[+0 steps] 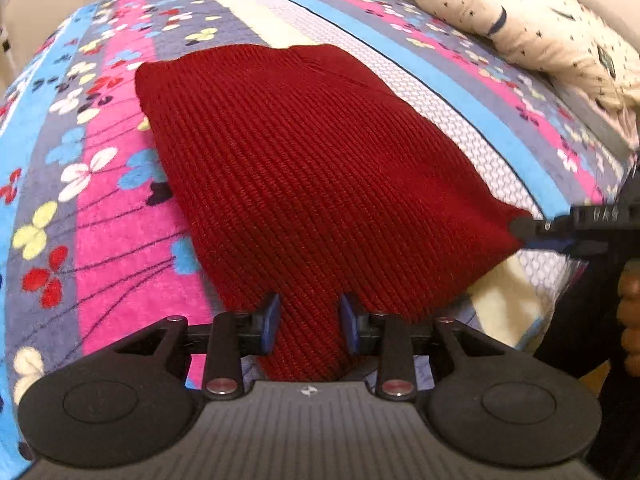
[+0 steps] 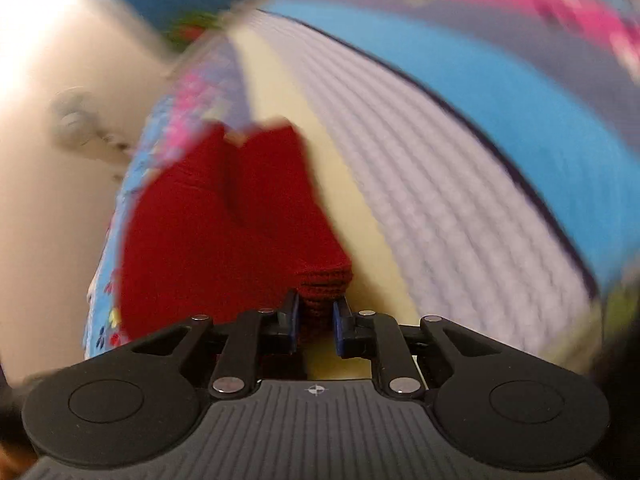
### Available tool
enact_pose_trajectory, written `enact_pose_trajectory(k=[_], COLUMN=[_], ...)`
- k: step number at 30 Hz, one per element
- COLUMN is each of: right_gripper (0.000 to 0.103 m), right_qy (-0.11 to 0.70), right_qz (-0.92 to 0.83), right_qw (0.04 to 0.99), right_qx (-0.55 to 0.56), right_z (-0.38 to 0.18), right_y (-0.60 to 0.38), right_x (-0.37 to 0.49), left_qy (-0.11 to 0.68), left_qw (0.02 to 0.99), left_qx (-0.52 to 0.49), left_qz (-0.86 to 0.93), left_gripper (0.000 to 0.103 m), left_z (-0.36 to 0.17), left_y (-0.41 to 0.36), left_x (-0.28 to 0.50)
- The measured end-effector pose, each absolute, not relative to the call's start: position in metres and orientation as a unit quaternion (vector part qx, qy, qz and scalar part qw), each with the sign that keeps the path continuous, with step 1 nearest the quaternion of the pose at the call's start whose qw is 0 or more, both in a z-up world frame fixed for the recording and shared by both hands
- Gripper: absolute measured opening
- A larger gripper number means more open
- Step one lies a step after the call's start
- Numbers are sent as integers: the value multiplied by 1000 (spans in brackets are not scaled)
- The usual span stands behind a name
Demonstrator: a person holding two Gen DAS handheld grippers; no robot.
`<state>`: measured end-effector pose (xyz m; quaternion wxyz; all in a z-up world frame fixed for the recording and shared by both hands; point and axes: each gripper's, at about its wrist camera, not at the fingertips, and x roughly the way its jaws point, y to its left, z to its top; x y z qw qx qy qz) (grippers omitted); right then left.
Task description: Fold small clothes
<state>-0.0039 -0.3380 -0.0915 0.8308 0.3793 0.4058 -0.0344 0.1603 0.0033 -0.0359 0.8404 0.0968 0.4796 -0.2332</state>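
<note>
Because both sets of tongs had bitten the same near hem of the red knit garment (image 1: 304,184), I judged the main risk to be an uneven lift. The garment lay spread flat on the floral striped blanket (image 1: 104,208), with the cream pillow (image 1: 520,20) well beyond its far right corner. My left gripper (image 1: 308,320) was clenched on a bunched fold at the garment's near edge, knit rising between the blue pads (image 1: 271,320). My right gripper (image 2: 316,316) pinched the stacked layers at the garment's near right corner; its view was badly smeared, so how deep that bite went I could not tell. A shallow pinch there might slip off the thick ribbing once tension came on. The plush blanket might also drag the garment's underside and skew the fold.
</note>
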Motion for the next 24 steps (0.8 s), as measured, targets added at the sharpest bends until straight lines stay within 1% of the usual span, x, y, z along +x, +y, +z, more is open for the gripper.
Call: enact_pose_trajectory(k=[2,3,4,8,12,15,18,20,24], right_gripper=[25,34,37,38,38,39,44,49,52], right_qy=[395,382,364,301,284,286,297,315,361], right_qz=[-26,-26,-32,-54,-33,-5,28,50,72], right_qw=[837,850,864,905,916,915,912,902,884], right_qx=[378,361,346,296,280,283,281,292,286], right_z=[-84,-77,-69,-45,-35,-29,-24,-24,-35], right_y=[-338,-336,-335,-336,-339,-339,-335,-333,-323], right_x=[-1,-1,-3,-7,8,26,58,86,140], left_qy=[475,476,479,479,479,481,482,482,483], left_qw=[843,843,841,841,840,840,839,839,838], left_qx=[103,99,94,94,96,93,92,90,87], left_qz=[-231,-231,-232,-233,-234,-235,-237,-237,-238], left_gripper=[37,37,37,38,38,38,38,38,38], left_z=[-36,-35,-35,-35,-35,-35,-35,-35,-35], left_y=[3,4,6,6,5,6,6,6,7], left_x=[160,162,164,165,166,167,168,169,169])
